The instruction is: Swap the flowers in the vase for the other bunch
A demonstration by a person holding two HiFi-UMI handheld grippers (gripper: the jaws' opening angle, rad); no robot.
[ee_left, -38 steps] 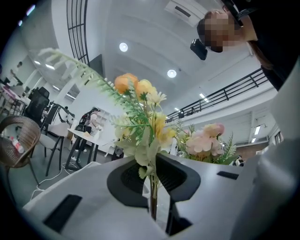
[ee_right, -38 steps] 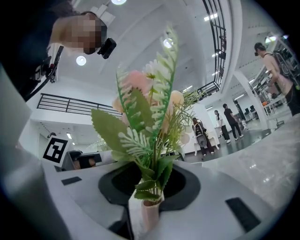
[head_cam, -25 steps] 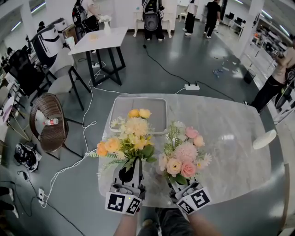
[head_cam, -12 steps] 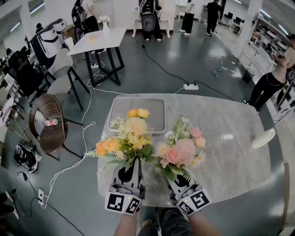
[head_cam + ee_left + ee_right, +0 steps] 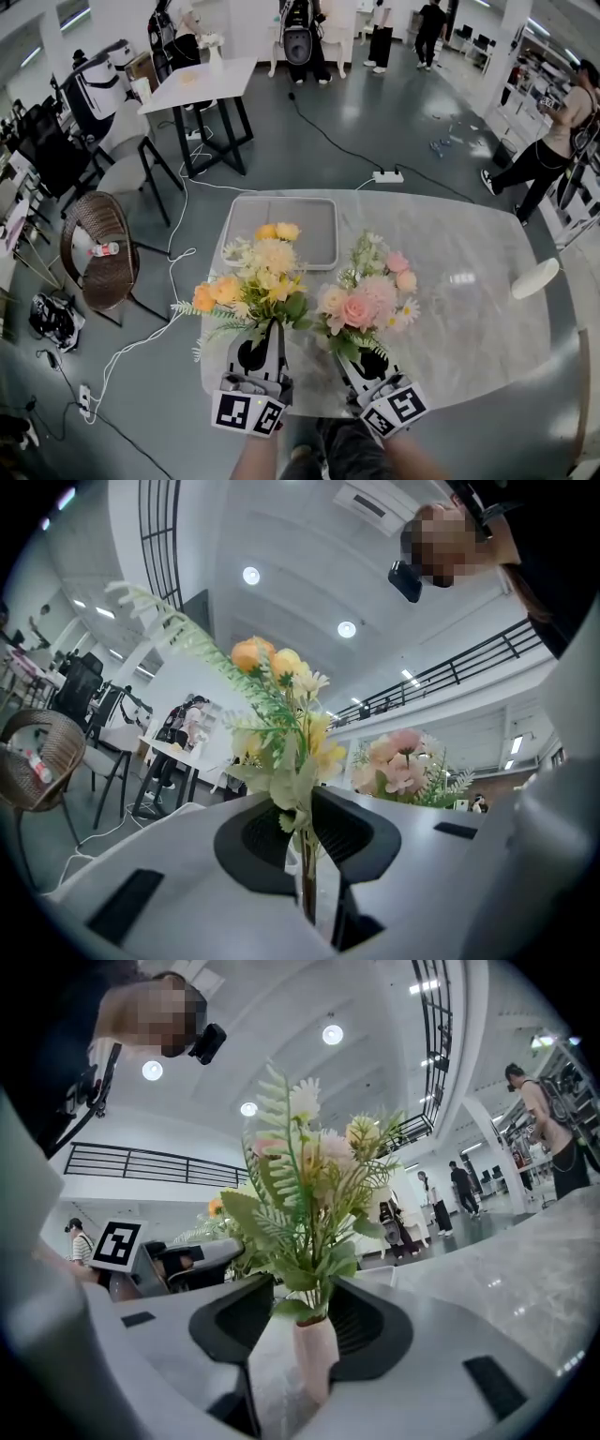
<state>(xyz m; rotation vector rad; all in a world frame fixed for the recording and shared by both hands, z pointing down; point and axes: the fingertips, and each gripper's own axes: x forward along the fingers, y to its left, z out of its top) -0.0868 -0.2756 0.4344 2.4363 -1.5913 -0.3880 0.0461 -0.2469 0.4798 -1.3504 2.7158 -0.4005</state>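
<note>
marble table (image 5: 469, 309): left gripper (image 5: 266, 336) fingers clamp the yellow bunch (image 5: 255, 274); right gripper (image 5: 362, 356) fingers, just opened, flank the vase (image 5: 316, 1349).

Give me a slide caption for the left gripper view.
Left tongs clamp the yellow-orange bouquet by its stems, with the pink bouquet behind.

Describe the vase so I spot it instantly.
At the near edge of the marble table two bunches stand side by side. The vase is the small pale pink pot under the pink bunch; the yellow bunch has only bare stems, pinched in the left gripper.
</note>
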